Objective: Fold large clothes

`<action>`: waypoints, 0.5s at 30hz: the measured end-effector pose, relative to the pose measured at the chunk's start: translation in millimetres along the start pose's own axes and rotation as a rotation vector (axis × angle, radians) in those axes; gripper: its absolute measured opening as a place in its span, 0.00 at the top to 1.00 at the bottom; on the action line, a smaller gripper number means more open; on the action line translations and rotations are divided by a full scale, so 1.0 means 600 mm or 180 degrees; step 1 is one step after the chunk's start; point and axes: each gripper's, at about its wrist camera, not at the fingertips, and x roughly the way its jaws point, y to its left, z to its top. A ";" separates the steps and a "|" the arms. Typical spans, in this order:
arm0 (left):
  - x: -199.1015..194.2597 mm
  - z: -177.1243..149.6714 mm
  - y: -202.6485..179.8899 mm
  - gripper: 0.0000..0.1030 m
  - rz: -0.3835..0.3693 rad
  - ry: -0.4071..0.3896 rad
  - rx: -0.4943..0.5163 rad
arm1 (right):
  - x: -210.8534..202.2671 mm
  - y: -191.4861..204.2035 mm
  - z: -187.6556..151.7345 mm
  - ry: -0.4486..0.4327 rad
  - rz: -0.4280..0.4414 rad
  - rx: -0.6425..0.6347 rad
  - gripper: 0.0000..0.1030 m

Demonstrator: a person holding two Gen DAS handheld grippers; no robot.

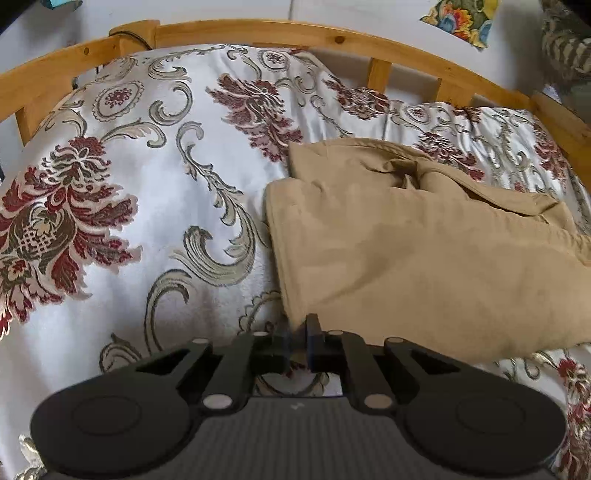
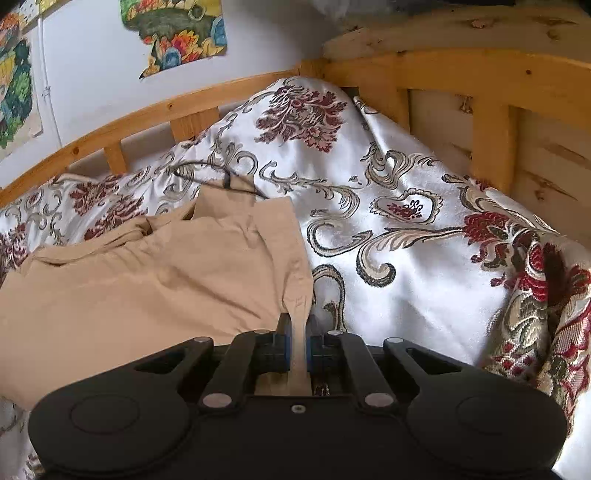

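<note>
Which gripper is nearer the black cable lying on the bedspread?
Right, probably. The right gripper pinches the tan garment whose far end reaches the black cable. The left gripper holds the opposite corner.

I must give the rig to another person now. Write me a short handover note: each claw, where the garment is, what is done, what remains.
Right claw: shut on a pinched edge of the tan garment; the cloth runs between its pads.
Left claw: nearly closed at the garment's near corner; the left wrist view does not show clearly whether it pinches the cloth.
Garment: on the floral bedspread inside the wooden bed frame, already doubled into a rough block, with wrinkles and a loose flap at the far end.
Done: first folds, it appears.
Left: probably check the left grip, make the next fold, smooth the cloth.
</note>
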 end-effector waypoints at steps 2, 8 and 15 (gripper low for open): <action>-0.007 -0.008 0.002 0.71 -0.0051 0.0012 0.0035 | -0.008 -0.003 0.002 0.0042 0.0040 0.0071 0.80; -0.004 -0.027 -0.017 0.88 0.0105 0.0070 0.0280 | -0.021 -0.010 -0.012 0.0202 0.0039 0.0149 0.76; 0.020 -0.038 -0.026 0.88 0.0219 0.0172 0.0495 | 0.007 0.017 -0.025 0.0284 -0.0179 -0.0298 0.92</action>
